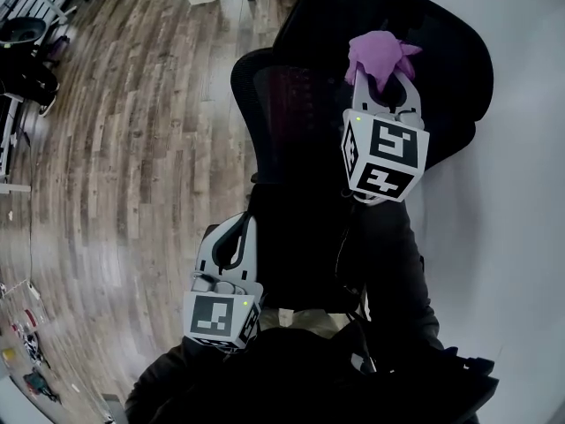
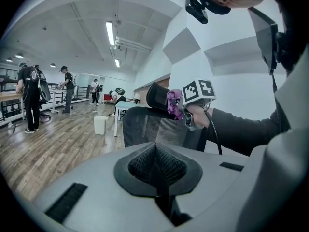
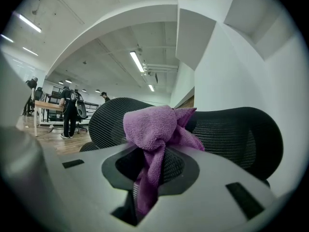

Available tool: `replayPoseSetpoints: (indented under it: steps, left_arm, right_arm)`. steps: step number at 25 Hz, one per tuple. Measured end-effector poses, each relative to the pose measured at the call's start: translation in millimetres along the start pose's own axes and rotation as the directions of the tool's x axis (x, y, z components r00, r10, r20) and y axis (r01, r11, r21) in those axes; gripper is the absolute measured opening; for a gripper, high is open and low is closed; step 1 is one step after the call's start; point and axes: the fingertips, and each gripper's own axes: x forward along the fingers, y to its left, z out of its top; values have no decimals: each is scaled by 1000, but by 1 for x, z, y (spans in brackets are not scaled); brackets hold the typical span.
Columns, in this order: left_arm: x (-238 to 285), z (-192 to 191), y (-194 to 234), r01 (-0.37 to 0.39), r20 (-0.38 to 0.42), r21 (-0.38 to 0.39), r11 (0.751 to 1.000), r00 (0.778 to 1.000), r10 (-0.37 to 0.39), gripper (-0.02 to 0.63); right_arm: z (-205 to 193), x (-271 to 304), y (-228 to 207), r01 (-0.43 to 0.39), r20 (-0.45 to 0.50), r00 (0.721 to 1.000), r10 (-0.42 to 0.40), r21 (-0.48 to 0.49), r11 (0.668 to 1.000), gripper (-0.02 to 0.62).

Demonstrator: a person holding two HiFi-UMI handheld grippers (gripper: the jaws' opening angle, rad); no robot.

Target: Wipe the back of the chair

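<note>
Two grippers: right gripper (image 1: 381,76) clamps bunched purple cloth (image 1: 380,51) up at chair headrest (image 1: 446,51); left gripper (image 1: 231,238), jaws together on nothing, hangs low by backrest (image 1: 282,117). Risk: loosely bunched cloth could snag mesh and pull free.

I can read no text, number or brand; the left gripper (image 1: 234,235) and right gripper (image 1: 383,87) carry only square markers (image 1: 393,144).

The cloth (image 3: 153,129) sits clamped between the right gripper's (image 1: 382,82) jaws, bunched up ahead of them. Directly beyond it stands the chair's headrest (image 3: 236,134), and the mesh backrest (image 3: 107,117) lies to that gripper's left. The left gripper (image 1: 231,241) hangs lower, behind the backrest, with the right gripper ahead and above it.
</note>
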Motion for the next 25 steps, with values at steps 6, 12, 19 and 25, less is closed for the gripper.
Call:
replayPoseSetpoints:
  steps: [6,12,19,25]
  left_arm:
    - [-8,0,13,-30,12,-14,999,999,30,9]
    - [-12,-5,23,-54,15,-24,998,998,55,9]
    - [-16,-9,36,-84,20,-33,996,996,85,9]
    - [-20,-13,45,-105,26,-37,994,994,106,9]
  right_arm:
    - [6,5,25,-40,7,999,40,-7,999,67]
    - [6,11,43,-70,16,997,70,-4,998,67]
    - [9,17,66,-102,35,994,102,-1,995,67]
    - [13,16,86,-135,59,989,135,-3,991,67]
